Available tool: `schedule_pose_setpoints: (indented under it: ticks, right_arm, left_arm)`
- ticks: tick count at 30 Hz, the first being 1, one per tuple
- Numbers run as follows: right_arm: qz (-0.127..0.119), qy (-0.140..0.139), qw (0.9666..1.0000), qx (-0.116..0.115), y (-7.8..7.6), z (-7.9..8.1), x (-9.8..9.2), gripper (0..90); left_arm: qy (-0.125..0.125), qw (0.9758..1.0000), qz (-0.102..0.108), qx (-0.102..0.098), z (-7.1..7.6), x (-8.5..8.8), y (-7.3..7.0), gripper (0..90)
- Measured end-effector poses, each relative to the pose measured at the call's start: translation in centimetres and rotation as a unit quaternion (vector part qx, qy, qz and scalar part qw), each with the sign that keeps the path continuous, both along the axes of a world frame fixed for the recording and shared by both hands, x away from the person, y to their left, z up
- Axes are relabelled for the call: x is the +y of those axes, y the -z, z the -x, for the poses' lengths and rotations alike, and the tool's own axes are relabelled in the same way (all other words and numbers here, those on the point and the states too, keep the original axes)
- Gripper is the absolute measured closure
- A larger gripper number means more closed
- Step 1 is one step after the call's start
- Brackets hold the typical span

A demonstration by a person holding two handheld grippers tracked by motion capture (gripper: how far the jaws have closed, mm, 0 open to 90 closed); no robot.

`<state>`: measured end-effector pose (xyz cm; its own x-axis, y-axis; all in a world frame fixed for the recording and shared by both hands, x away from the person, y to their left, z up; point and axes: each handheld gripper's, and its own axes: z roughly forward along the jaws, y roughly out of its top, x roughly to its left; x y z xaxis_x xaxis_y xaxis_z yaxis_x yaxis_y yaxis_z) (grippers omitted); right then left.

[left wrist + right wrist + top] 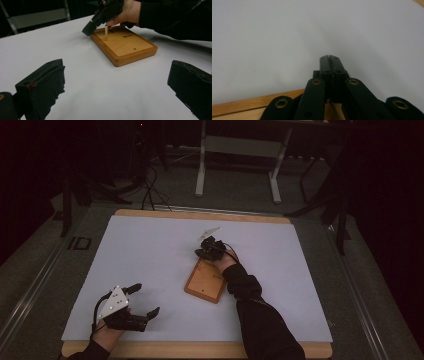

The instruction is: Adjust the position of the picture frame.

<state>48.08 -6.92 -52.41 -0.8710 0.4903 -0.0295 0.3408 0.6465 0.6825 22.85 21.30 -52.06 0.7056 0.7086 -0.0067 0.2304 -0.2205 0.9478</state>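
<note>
At mid-table, right gripper (206,251) jaws together on the thin pale wooden peg (106,32) standing at the flat orange-brown wooden board's (205,282) far end — seating looks underway, release left — left gripper (147,301) apart, idle near-left.

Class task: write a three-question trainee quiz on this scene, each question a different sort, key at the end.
1. True or false: the left gripper stands open.
2. The peg stands upright in: A) the board; B) the white sheet; C) a cup.
3. Fill in: the right gripper hovers at the board's ____ end, seen from the person.

Key: 1 true; 2 A; 3 far.
</note>
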Motion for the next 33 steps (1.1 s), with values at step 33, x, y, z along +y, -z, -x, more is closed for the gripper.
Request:
schedule_pose_setpoints:
  ticks: [33]
  right_arm:
    - [-0.004,0.029,0.9994,0.017,0.0,0.6,-4.1,90.0]
  left_arm:
    - [0.004,1.0000,-0.004,0.001,0.0,-0.2,0.1,1.3]
